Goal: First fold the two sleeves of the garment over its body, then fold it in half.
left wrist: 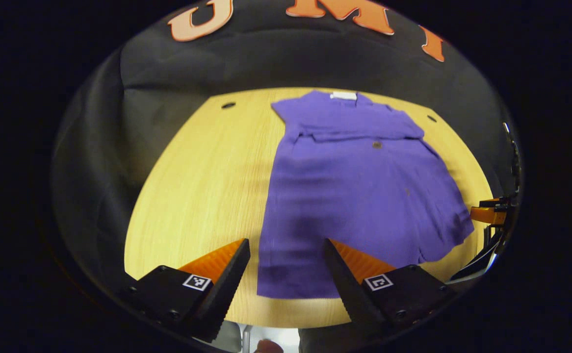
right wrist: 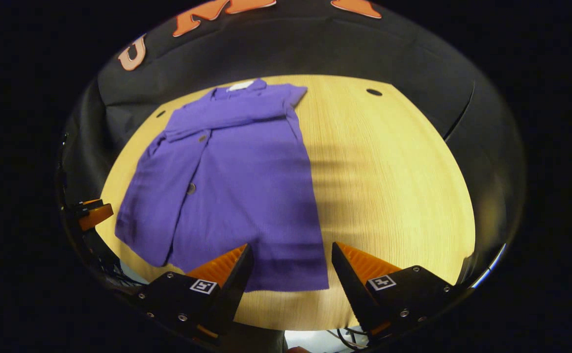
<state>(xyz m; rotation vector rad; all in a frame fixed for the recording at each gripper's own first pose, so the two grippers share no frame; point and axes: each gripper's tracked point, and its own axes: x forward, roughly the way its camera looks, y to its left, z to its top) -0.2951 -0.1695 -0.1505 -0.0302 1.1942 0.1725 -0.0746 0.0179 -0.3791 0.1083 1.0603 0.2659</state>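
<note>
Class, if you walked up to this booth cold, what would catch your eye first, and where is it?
A purple shirt lies flat on the light wooden table, sleeves folded across its chest. Near its hem, the left tool and right tool both hang open.

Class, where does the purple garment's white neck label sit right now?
The white label sits at the purple garment's collar, at the far edge of the wooden table, nearest the booth wall.

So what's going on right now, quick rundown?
Both hand-held grippers open, left, right, poised over near hem. Purple shirt flat on table, sleeves folded in, not yet halved. Nothing blocking.
</note>
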